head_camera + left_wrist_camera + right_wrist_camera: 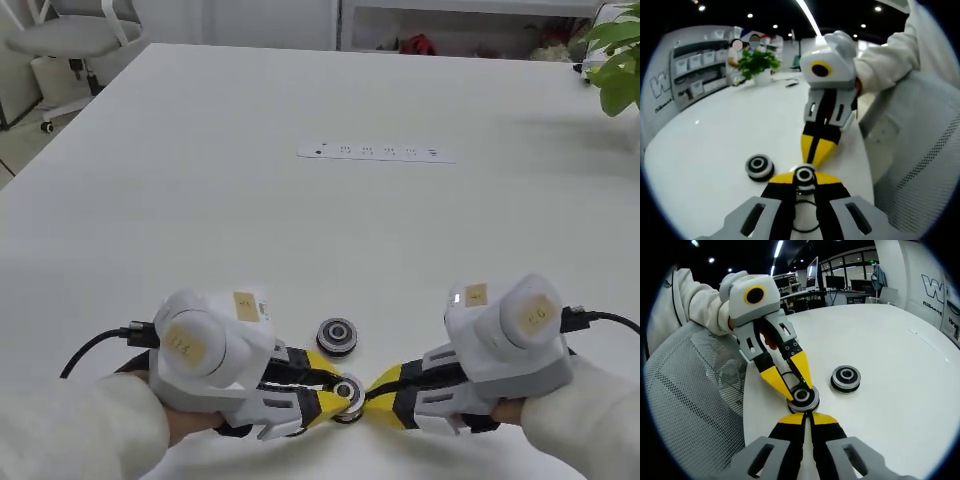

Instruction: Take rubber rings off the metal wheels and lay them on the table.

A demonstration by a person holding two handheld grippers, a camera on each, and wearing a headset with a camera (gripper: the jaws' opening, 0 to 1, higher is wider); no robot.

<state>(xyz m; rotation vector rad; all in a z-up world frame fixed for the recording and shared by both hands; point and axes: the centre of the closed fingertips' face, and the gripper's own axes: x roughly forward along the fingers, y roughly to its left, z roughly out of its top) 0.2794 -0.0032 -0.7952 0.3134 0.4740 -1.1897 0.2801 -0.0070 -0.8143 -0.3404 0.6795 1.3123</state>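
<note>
Head view looks bright and even to me: table [200, 150] nearly washed out, shadows soft and faint, far edge slightly soft. Gripper views: dark ceiling, spot lights [701, 8], strip light [808, 17], heavy fisheye bending at the edges. Metal wheel [805, 174] sharp, background blurry.

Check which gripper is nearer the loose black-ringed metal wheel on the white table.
Left. The left gripper, clamping the other wheel, has a jaw right beside the loose wheel; the right gripper lies farther, past the clamped wheel.
</note>
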